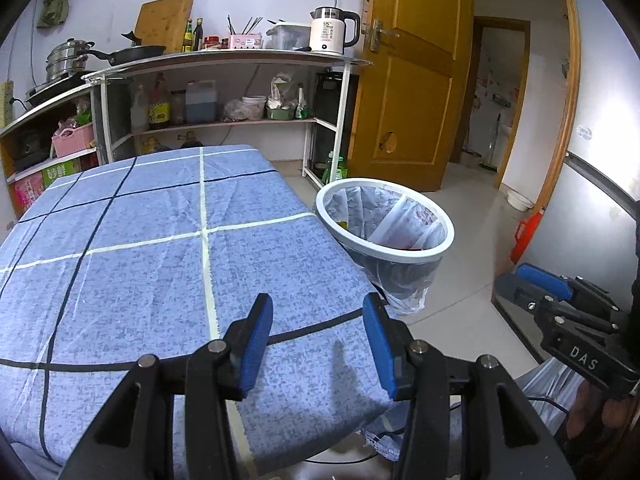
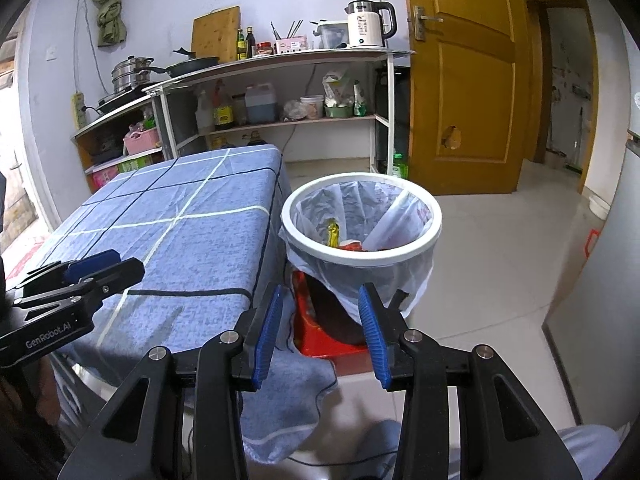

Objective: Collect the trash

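A white-rimmed trash bin point(image 2: 420, 250) lined with a clear plastic bag stands on a red stool point(image 2: 320, 340) beside the table's right edge. It holds a yellow wrapper point(image 2: 333, 234) and red trash point(image 2: 352, 245). The bin also shows in the left wrist view point(image 1: 400, 256). My left gripper point(image 1: 318, 320) is open and empty above the near part of the blue checked tablecloth point(image 1: 160, 240). My right gripper point(image 2: 320, 308) is open and empty, just in front of the bin and the table's corner. Each gripper shows in the other's view, the right point(image 1: 532, 284) and the left point(image 2: 108, 266).
A kitchen shelf unit point(image 1: 224, 60) with pans, bottles and a white kettle point(image 1: 332, 32) stands behind the table. A wooden door point(image 1: 408, 80) is open at the right, with tiled floor point(image 2: 500, 260) beyond the bin. A cable runs under the hanging cloth corner point(image 2: 288, 400).
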Demonstrator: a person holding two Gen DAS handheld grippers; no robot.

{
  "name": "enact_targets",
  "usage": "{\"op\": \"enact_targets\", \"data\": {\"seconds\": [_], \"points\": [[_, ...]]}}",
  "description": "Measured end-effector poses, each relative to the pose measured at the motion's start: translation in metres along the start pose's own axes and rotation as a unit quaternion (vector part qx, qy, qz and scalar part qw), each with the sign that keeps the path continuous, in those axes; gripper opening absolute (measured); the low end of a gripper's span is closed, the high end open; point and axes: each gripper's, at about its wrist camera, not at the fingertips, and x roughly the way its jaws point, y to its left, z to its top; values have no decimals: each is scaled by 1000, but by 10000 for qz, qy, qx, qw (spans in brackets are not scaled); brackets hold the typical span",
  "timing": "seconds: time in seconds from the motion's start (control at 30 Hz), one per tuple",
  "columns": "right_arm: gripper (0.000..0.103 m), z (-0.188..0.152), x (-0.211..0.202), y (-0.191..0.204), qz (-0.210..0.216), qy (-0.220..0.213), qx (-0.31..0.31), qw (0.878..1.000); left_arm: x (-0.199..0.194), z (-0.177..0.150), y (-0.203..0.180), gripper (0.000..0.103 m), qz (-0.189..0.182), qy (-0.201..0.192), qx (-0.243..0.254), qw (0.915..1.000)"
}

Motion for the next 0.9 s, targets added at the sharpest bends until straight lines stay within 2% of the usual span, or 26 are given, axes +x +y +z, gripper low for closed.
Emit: {"op": "enact_targets", "data": {"seconds": [0.9], "points": [[41,0,-1,-1,-32,-1,-12,10000,4,-2,-1,49,61,120,-40,9999]]}}
